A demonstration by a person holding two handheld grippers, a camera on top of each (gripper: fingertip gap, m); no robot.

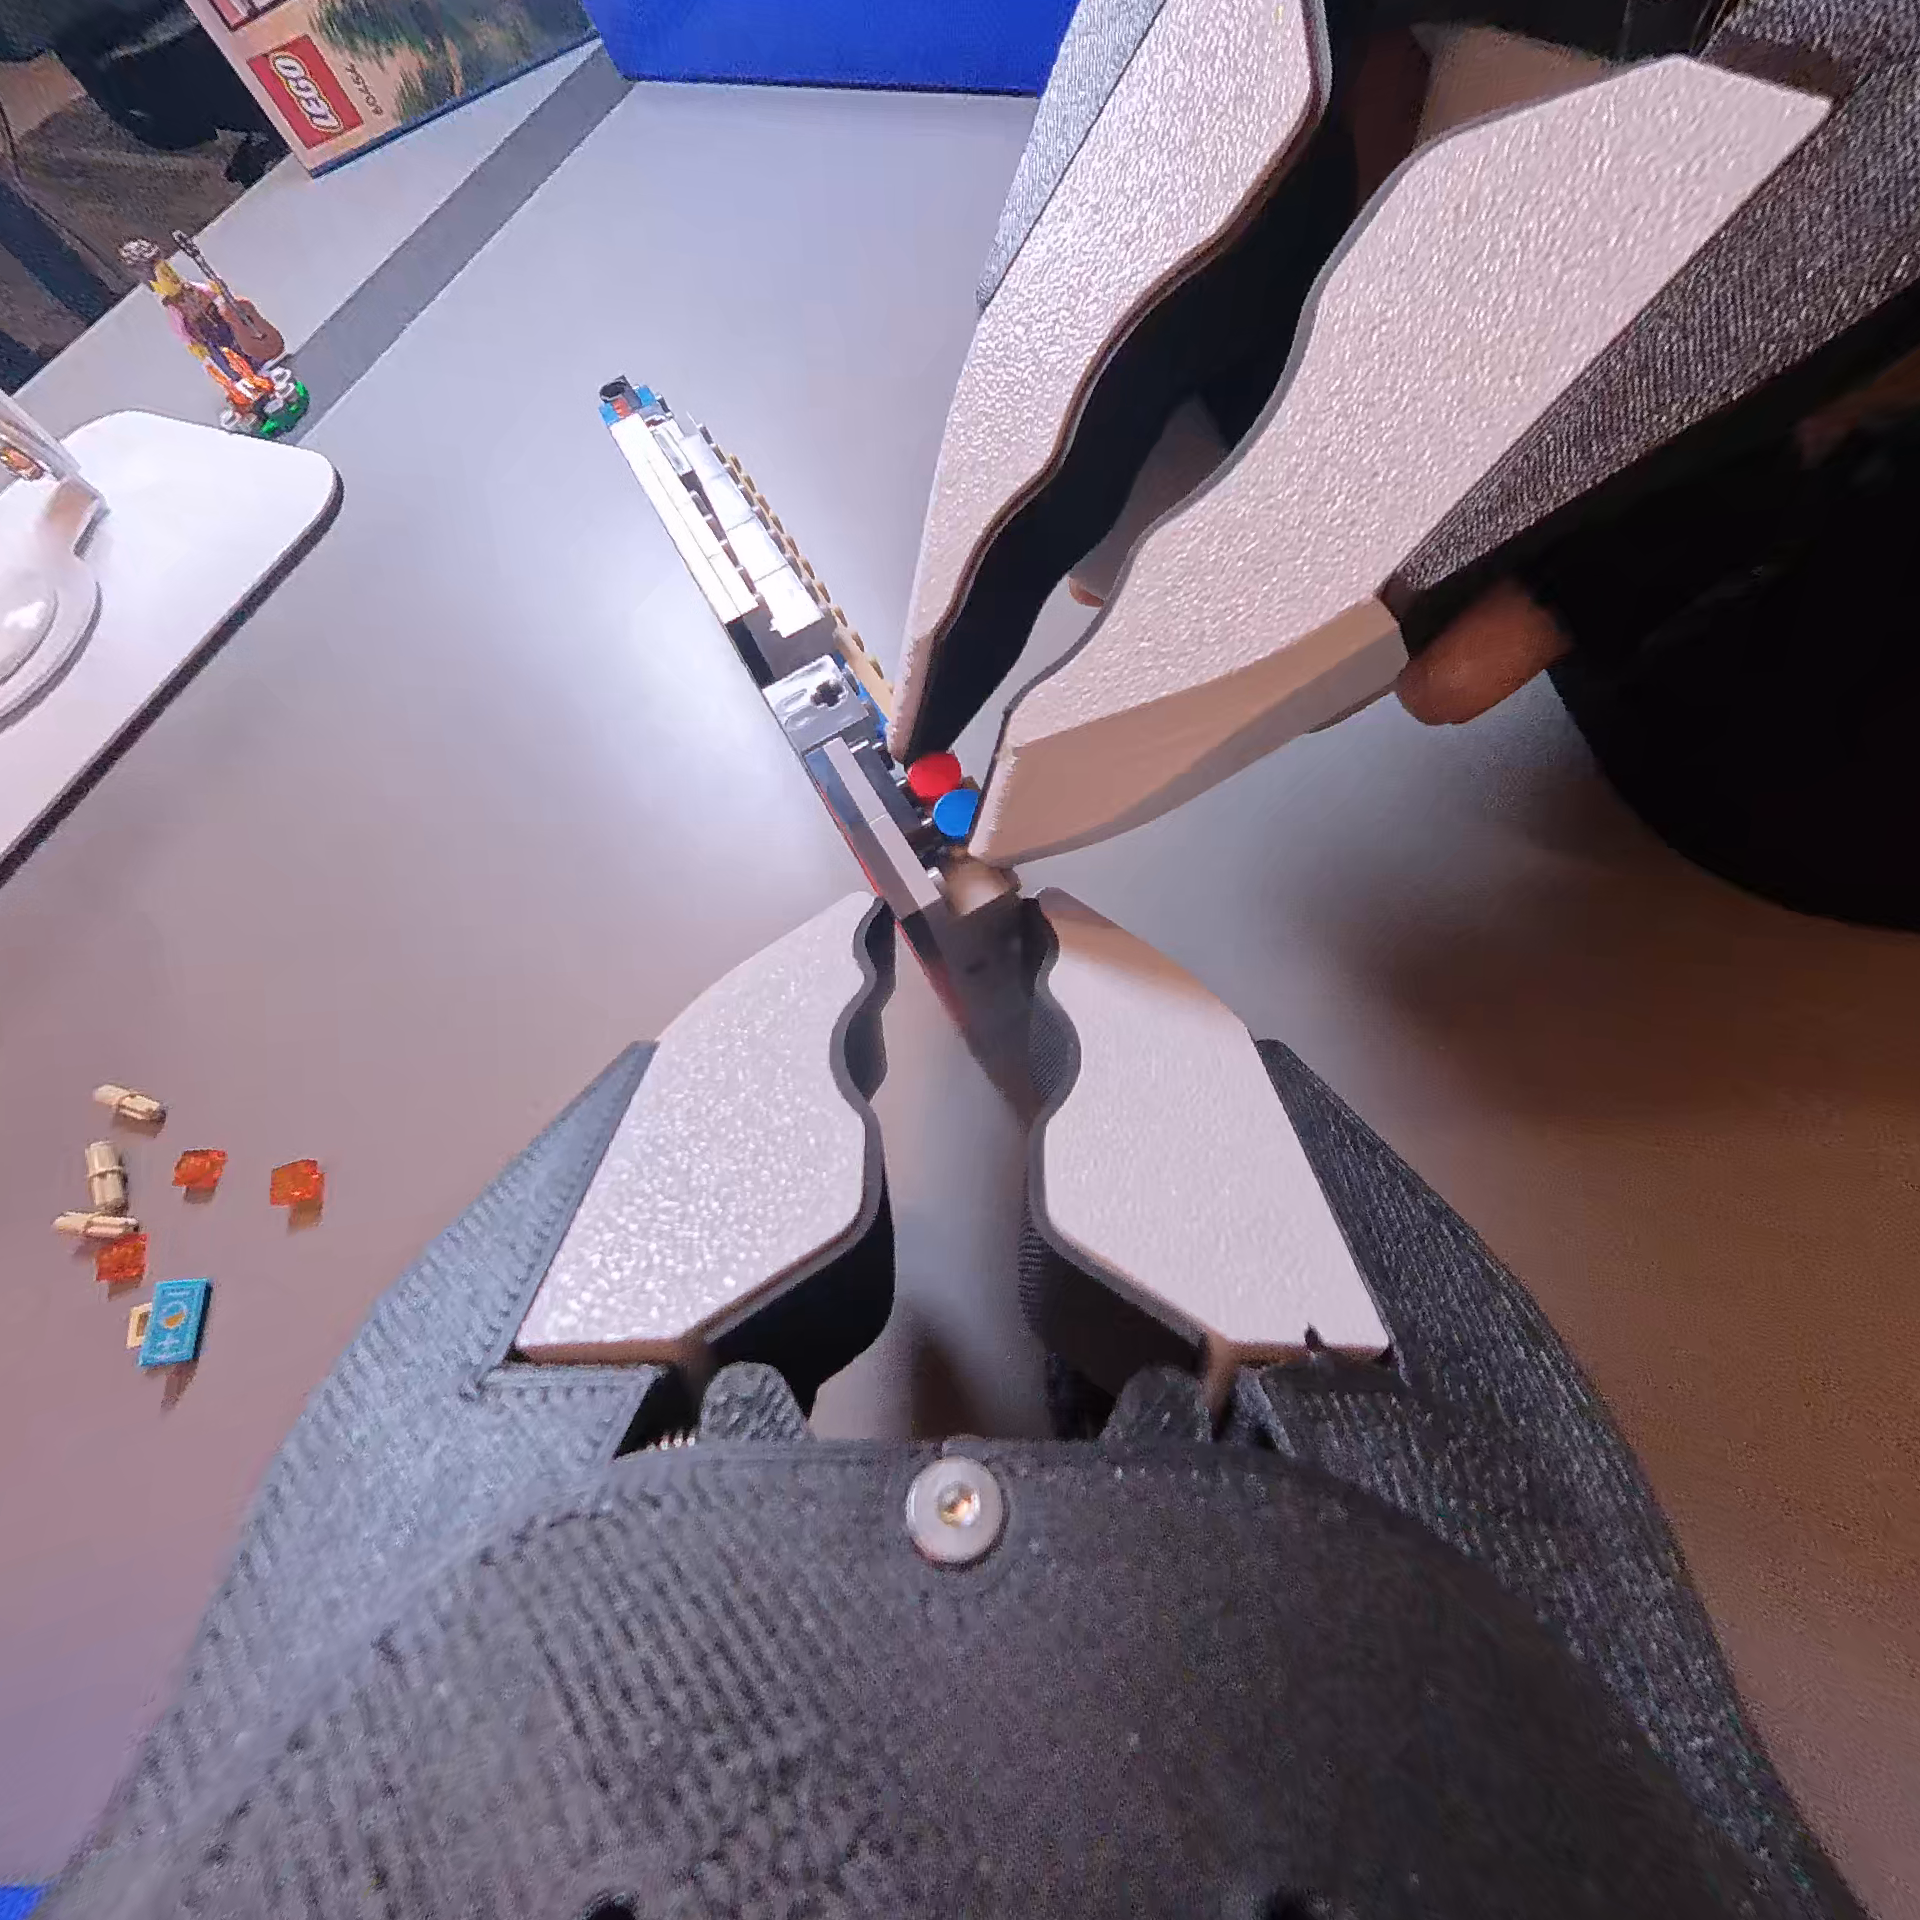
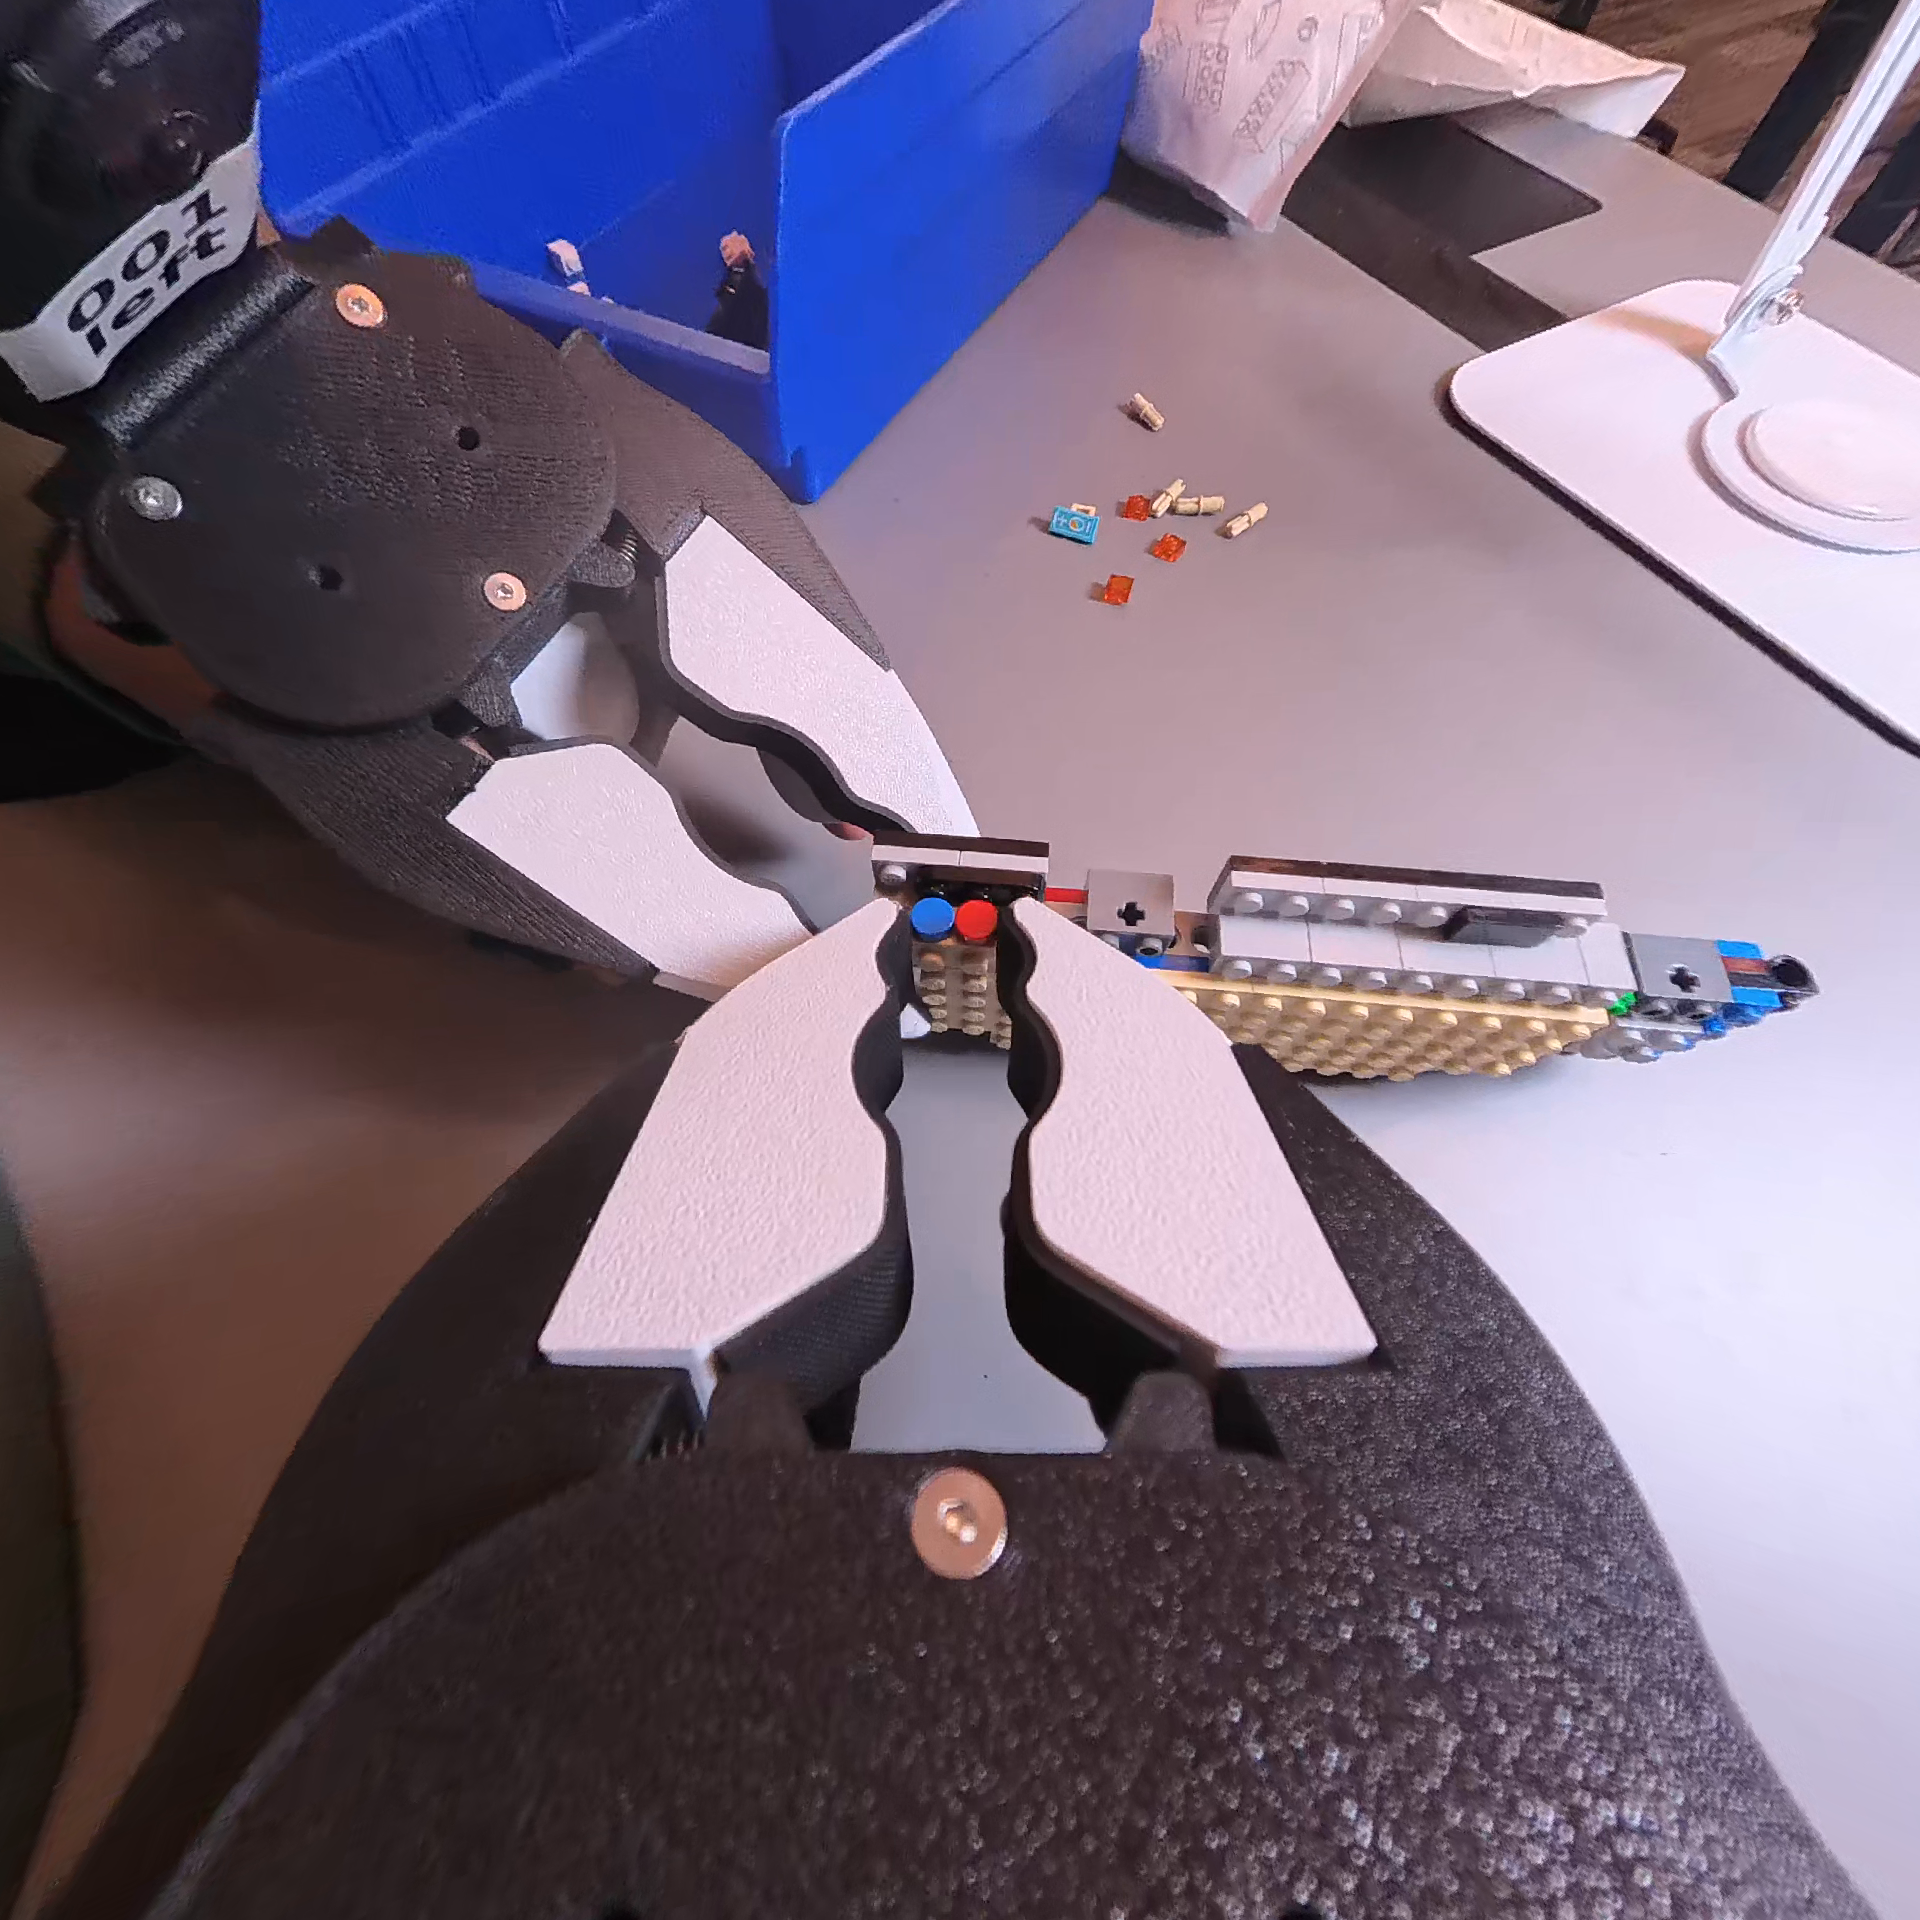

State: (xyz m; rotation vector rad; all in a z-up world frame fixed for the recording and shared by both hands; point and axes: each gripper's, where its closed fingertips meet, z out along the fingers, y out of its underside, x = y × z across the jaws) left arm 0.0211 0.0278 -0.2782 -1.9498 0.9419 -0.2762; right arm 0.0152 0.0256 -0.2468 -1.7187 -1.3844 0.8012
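The left tool (image 1: pixel 961 914) is clamping the near end of a long brick build (image 2: pixel 1403 935), its fingers narrowed onto the grey and dark layers there. The rest of the build is stretching away from it, low over the grey tabletop (image 2: pixel 1351 727); I cannot tell whether the far end is resting on that surface. The right tool (image 2: pixel 954 925) is coming in square to that same end. Its jaws are drawn narrow and its dark pads are pressing on both flanks of a tan studded piece (image 2: pixel 961 987), just below a blue round tile (image 2: pixel 932 916) and a red round tile (image 2: pixel 975 918) that are sitting side by side between the fingertips. The two tools are meeting almost tip to tip, so the pads want to be lying flat on the tan sides and clear of the left fingers. With the build gripped at one end only, its long body is likely to lever easily. Well apart from both tools, small orange and tan loose pieces (image 2: pixel 1164 520) are lying near a blue bin (image 2: pixel 831 208) and a white stand base (image 2: pixel 1558 416).
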